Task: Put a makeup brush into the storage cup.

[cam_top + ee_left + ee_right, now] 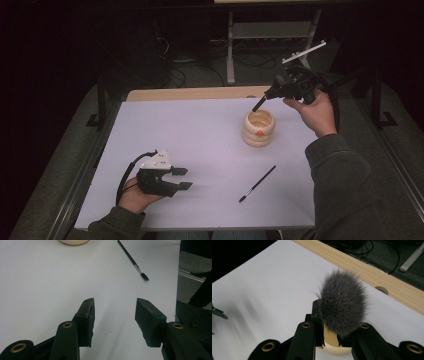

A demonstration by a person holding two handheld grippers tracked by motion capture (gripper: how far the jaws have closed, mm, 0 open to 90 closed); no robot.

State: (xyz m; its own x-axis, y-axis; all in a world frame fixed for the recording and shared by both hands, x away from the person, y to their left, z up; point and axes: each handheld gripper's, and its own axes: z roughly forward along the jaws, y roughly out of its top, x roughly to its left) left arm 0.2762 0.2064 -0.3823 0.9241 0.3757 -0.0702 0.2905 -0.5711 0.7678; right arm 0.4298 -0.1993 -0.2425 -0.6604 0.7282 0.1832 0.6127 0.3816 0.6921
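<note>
High view: my white table [200, 145] spans the picture, with a wooden strip along its far edge. Right of centre stands a cream ribbed cup [258, 128], upright, mouth open to the ceiling. My right gripper [272, 92] hangs just above and beyond the cup's far rim, pinching a fluffy brush [259, 104]. My left gripper [181, 178] rests at the near left, well apart from everything, its jaws spread with nothing between them. A thin brush [257, 183] lies flat on the table, near and slightly right of the cup.

Right gripper view: the grey bristle head [343, 302] rises in front of the lens, and the cup [335, 346] sits just under the jaws.

The fluffy brush runs on a slant: its dark handle end points down and left at the cup's mouth, and the bristles point up and right, back toward my hand. The thin brush's long axis runs diagonally, with its bristle tip at the near left and its tail at the far right.

I judge the step to be dropping the fluffy brush into the cup, handle first. To do it well, I would stand the brush more upright, centre the handle over the opening, lower it past the rim without nudging the wall, and only then part the jaws.
</note>
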